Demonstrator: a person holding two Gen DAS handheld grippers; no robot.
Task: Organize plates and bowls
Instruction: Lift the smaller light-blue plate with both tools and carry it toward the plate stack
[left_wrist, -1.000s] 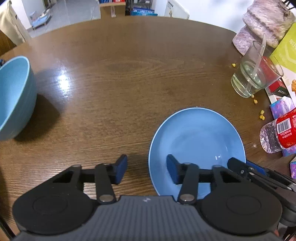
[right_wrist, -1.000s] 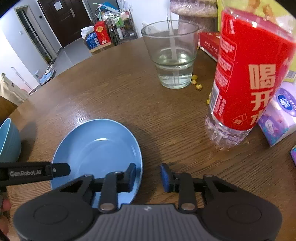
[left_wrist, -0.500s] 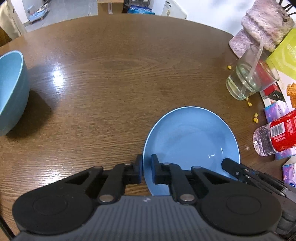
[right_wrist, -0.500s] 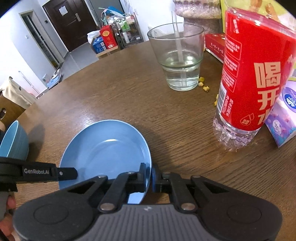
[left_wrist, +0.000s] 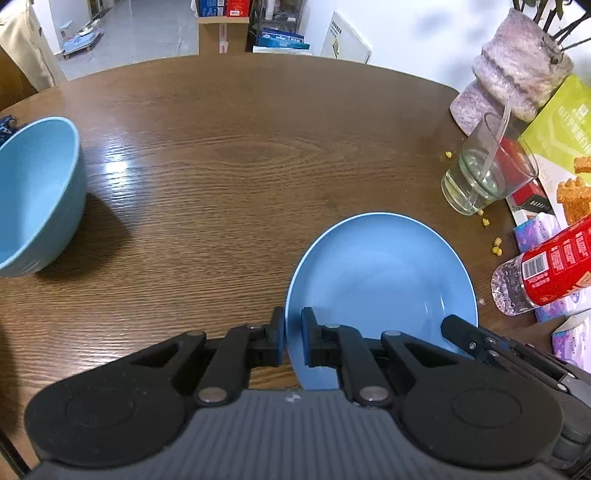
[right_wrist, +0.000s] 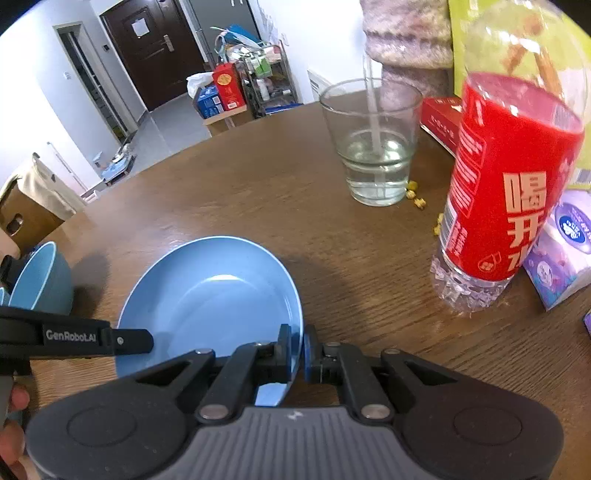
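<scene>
A shallow blue plate (left_wrist: 384, 273) lies on the round brown table (left_wrist: 229, 155), and both grippers grip it. My left gripper (left_wrist: 292, 332) is shut on the plate's left rim. My right gripper (right_wrist: 296, 349) is shut on the right rim of the same plate (right_wrist: 210, 299). The right gripper's finger (left_wrist: 461, 330) shows at the plate's far edge in the left wrist view, and the left gripper (right_wrist: 127, 339) reaches in from the left in the right wrist view. A deep blue bowl (left_wrist: 33, 195) stands upright at the table's left side, apart from the plate; the same bowl (right_wrist: 40, 280) shows in the right wrist view.
To the plate's right stand a glass of water with a straw (left_wrist: 484, 173), a red-labelled bottle (right_wrist: 506, 184) and tissue packs (right_wrist: 565, 251). Yellow crumbs (left_wrist: 496, 245) lie near them. A grey vase (left_wrist: 513, 81) and a green box (left_wrist: 561, 122) crowd the right edge.
Both grippers went from open to shut on the plate's opposite rims. The view from the left gripper has since pulled back a little, showing more of the table.
</scene>
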